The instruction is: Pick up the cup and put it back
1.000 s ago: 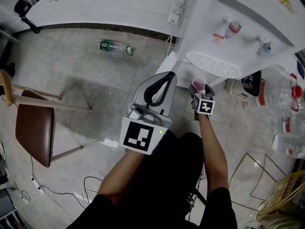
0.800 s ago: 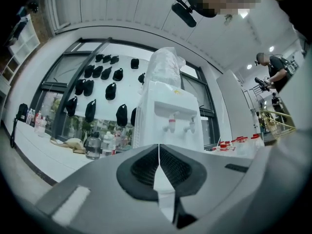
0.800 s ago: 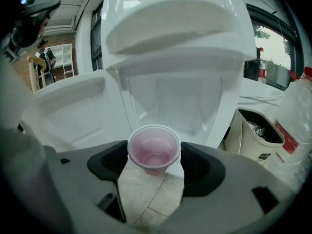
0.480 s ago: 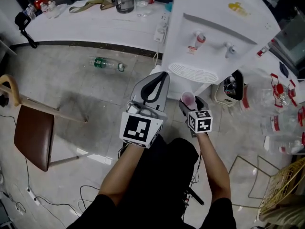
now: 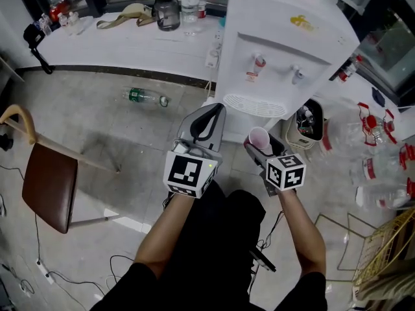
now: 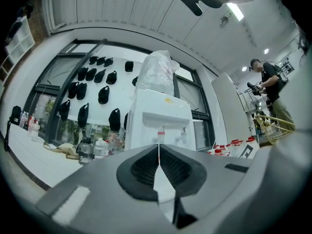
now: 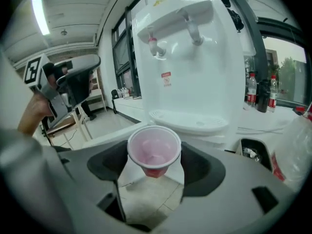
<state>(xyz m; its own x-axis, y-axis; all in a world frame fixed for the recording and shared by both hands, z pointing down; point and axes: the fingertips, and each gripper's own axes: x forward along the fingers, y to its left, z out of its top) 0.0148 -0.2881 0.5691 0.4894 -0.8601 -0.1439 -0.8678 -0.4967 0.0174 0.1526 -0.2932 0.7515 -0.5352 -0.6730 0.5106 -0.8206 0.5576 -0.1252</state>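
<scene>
We have the cup (image 5: 259, 137) up; putting it back is left to do.
Our right gripper (image 5: 259, 145) has its fingers clamped on the cup, one on each side, open end up, in front of the cooler (image 5: 279, 47) and near its tray (image 5: 258, 105). Our left gripper (image 5: 209, 116) has its fingers shut together on nothing. Both arms reach forward, side by side.

You wore a black short-sleeved top (image 5: 146, 284) and black trousers (image 5: 220, 238). Your left gripper (image 5: 216, 107) was pale grey with black pads (image 6: 141, 168); your right gripper (image 5: 259, 145), at its three o'clock, was darker. Each bore a white, black-marked cube (image 5: 189, 173).
</scene>
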